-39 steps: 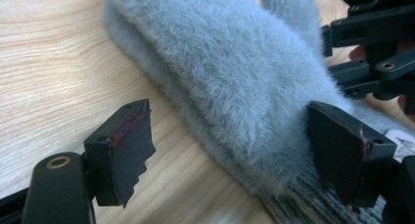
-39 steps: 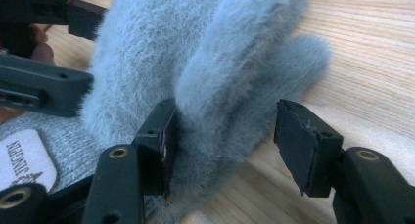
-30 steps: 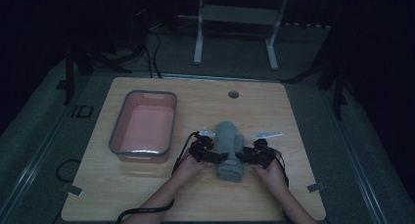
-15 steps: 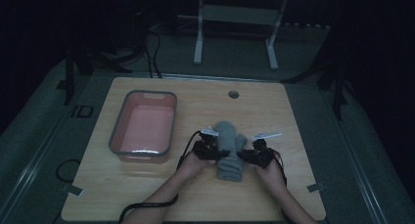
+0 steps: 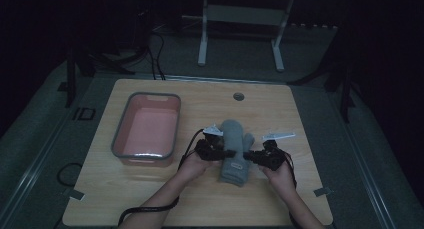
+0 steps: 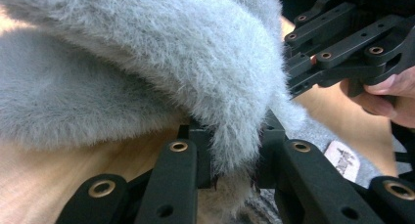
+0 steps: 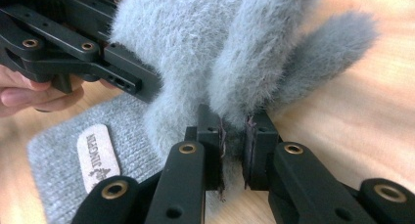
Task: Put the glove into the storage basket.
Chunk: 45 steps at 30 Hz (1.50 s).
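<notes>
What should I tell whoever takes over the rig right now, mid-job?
Left gripper: shut on the grey mitten, pinching a fold of its left edge.
Right gripper: shut on the mitten's right edge, near the thumb.
The mitten lies on the table, right of the pink bin, cuff toward the person, partly lifted at both edges.
Done: both grips secured.
Left: probably fold it or carry it to the bin; nothing is in the bin yet.

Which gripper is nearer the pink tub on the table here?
Left. The left gripper grips the grey mitten just right of the pink tub. The right gripper pinches the mitten's far side, with the mitten between it and the tub.
</notes>
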Motion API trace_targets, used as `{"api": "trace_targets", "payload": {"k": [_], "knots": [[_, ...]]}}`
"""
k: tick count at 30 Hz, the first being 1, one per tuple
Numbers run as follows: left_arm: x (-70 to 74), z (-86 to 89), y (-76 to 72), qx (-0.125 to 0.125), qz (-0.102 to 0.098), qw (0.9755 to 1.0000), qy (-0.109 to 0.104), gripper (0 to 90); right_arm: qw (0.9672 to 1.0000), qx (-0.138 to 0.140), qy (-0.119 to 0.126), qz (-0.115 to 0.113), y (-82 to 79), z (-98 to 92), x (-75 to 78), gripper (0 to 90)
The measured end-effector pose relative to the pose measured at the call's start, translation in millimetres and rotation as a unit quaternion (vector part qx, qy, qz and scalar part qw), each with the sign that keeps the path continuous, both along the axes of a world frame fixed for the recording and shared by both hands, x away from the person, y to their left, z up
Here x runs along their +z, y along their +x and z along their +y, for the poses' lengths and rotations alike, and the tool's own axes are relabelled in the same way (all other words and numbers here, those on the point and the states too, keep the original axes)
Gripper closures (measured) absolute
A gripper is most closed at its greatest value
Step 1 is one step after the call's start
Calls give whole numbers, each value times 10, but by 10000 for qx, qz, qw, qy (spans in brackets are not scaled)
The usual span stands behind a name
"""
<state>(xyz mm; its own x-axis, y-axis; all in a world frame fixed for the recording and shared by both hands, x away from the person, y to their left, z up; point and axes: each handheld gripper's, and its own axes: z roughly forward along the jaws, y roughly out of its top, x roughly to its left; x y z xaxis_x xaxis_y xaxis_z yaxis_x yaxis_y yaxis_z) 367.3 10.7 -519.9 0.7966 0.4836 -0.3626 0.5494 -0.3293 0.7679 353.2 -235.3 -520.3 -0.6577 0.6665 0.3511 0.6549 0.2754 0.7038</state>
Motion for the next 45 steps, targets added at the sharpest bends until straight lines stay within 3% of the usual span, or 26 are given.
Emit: {"api": "trace_targets", "payload": {"k": [4, 11, 21, 25, 28, 37, 41, 43, 45], "knots": [[133, 45, -11, -39, -123, 9999, -23, 768, 9997, 29, 133, -182, -28, 25, 175, 809], [536, 190, 23, -69, -396, 9991, -146, 767, 9982, 7, 375, -470, -28, 91, 513, 809], [718, 417, 67, -12, -514, 9984, -230, 767, 9970, 71, 478, -600, 52, 304, 755, 810], [793, 642, 77, 107, -514, 9982, -289, 767, 9966, 163, 515, -621, 105, 467, 825, 810], [815, 712, 76, 137, -533, 9981, -260, 767, 9965, 214, 515, -619, 133, 560, 851, 810], [959, 1132, 73, 347, -619, 9974, -87, 766, 9954, 430, 592, -625, 254, 1031, 952, 811], [1047, 1408, 61, 501, -688, 9964, -12, 767, 9946, 552, 589, -656, 306, 1258, 1015, 811], [1064, 1463, 56, 548, -693, 9961, -13, 766, 9943, 583, 590, -668, 319, 1317, 1031, 811], [1126, 1651, 36, 640, -737, 9952, 71, 766, 9935, 671, 617, -682, 359, 1507, 1076, 811]]}}
